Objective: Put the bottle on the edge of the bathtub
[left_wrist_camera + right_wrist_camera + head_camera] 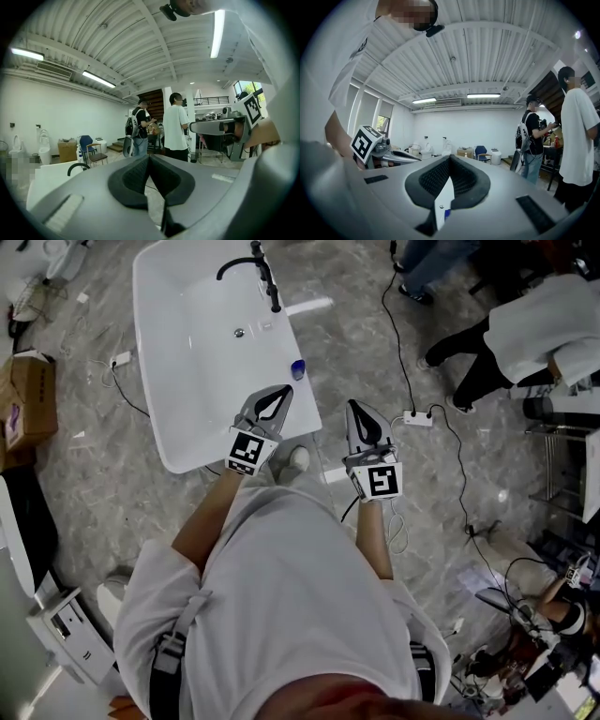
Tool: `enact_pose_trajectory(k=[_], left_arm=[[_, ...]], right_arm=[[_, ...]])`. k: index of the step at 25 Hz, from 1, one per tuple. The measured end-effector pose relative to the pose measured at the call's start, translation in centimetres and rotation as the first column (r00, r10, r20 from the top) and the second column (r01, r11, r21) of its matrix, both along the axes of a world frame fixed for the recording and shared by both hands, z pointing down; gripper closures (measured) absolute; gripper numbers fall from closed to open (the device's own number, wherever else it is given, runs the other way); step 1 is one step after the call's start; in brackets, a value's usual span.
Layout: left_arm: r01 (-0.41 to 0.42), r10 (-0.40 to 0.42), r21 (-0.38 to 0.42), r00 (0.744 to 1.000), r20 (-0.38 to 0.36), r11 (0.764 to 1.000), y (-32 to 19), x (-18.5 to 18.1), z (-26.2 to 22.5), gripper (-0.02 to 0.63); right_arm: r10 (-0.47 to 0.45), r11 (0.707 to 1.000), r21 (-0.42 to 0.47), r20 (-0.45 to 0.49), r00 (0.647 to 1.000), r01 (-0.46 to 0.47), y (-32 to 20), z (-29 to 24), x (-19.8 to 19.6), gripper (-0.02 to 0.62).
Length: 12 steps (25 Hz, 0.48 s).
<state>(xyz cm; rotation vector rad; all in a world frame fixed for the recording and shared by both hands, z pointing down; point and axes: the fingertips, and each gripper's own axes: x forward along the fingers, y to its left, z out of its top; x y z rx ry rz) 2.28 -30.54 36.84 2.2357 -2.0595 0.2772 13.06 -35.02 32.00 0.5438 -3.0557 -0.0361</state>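
A small blue bottle [298, 369] stands on the right rim of the white bathtub [157, 381], below the black faucet [255, 264]. My left gripper [284, 390] hangs over the tub's near right corner, just short of the bottle, with its jaws shut and nothing between them. In the left gripper view its tips [150, 156] meet and point level across the room. My right gripper [353, 405] is held beside the tub over the floor, to the right of the bottle. Its tips [450, 157] also meet with nothing held.
A power strip [418, 417] with black cables lies on the marble floor to the right. People stand at the top right [525, 334]. A cardboard box [28, 399] sits left of the tub. Equipment and cables crowd the lower right.
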Motion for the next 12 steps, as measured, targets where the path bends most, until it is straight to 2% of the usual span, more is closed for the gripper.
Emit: enact_pose_trajectory(k=[3, 6, 12], left_arm=[[0.004, -0.004, 0.019, 1.0, 0.009, 1.0, -0.3, -0.4, -1.3, 0.606], [0.003, -0.003, 0.04, 1.0, 0.016, 0.999, -0.4, -0.6, -2.4, 0.605], [0.016, -0.015, 0.068, 1.0, -0.009, 0.998, -0.2, -2.0, -4.0, 0.606]], right_arm=[[0.007, 1.0, 0.0, 0.014, 1.0, -0.007, -0.6, -0.3, -0.4, 0.595], [0.019, 1.0, 0.014, -0.01, 1.0, -0.019, -0.7, -0.3, -0.4, 0.595], [0.019, 0.999, 0.032, -0.017, 1.0, -0.019, 0.2, -0.8, -1.5, 0.595]])
